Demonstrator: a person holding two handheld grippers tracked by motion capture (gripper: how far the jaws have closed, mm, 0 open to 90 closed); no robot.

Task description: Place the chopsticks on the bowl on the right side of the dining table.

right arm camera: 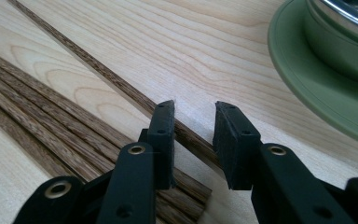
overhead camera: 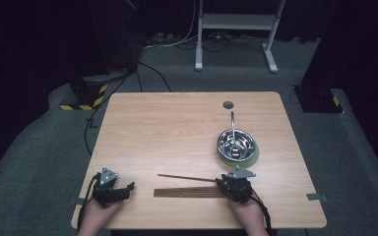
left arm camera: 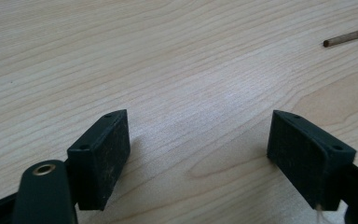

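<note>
A single thin wooden stick (overhead camera: 187, 177) lies on the table just beyond a flat bundle of several like sticks (overhead camera: 187, 192). My right gripper (overhead camera: 226, 182) rests at the right ends of both. In the right gripper view the gripper (right arm camera: 193, 135) stands partly open. The single stick (right arm camera: 98, 70) runs through the gap between the jaws, and neither pad presses on it. The bundle (right arm camera: 42, 121) lies to its left. My left gripper (overhead camera: 123, 191) sits near the front left edge, its jaws wide open (left arm camera: 198, 140) over bare wood. The stick's tip (left arm camera: 335, 41) shows far off.
A steel bowl (overhead camera: 235, 141) with a long-handled utensil (overhead camera: 233, 122) in it stands on a green plate (right arm camera: 317, 93) just beyond the right gripper. A grey cable hole (overhead camera: 228, 104) sits near the table's far edge. A white stand (overhead camera: 236, 29) is on the floor behind.
</note>
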